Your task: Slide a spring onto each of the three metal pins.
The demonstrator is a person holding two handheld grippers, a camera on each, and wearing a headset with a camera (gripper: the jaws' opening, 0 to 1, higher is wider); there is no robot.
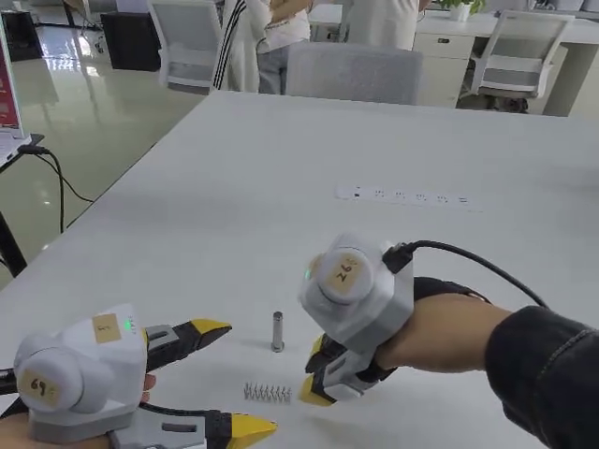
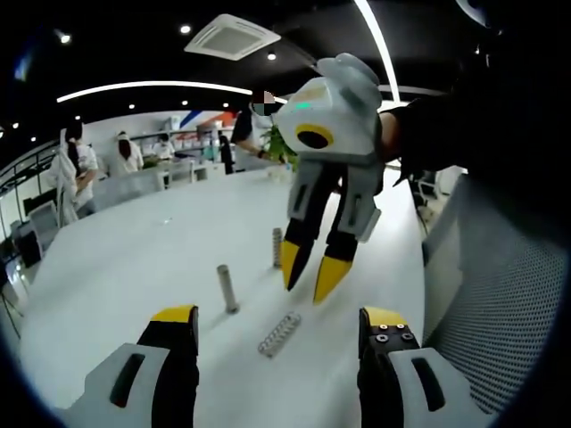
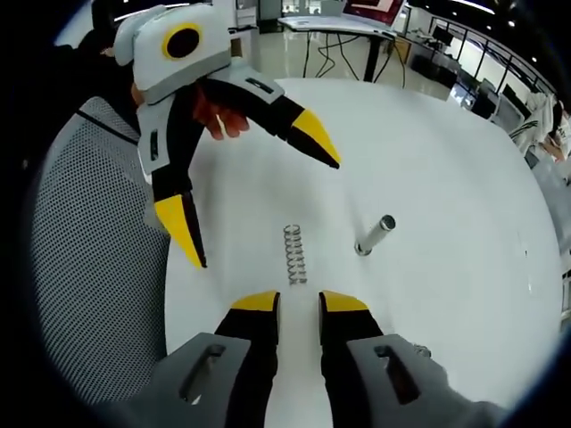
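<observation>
Bench: white table (image 1: 281, 187), with the work lying near its front edge.

Left gripper (image 3: 266, 213): jaws spread wide and holding nothing. It hovers just off the work on my left, tips aimed toward the middle.

Right gripper (image 2: 304, 287): jaws drawn in to a narrow gap with nothing between them. It points down at the table, tips just beside one end of the spring. I can't tell from the head view whether the lower tip touches the surface.

Pin (image 3: 375, 234): stands upright and bare, near the spring but apart from it, on the far side from me. Second pin (image 2: 277, 247): in the left gripper view it stands further back, partly behind the right jaws. It is too small to tell whether it carries a spring. I have no third pin to point at.

Spring (image 3: 294, 254): lies flat on its side, loose on the table. In the right gripper view its axis runs straight out from the gap of my jaws.

Step in hand, my reading: picking up the spring for the bare pin. It is not yet gripped or threaded.

Next move calls for:
- setting the right jaws over the coil, which rolls easily;
- closing lightly so it doesn't squash or flick away;
- lifting it and turning it upright;
- lining its bore over the pin top before letting it drop.
The left gripper could steady the pin.
</observation>
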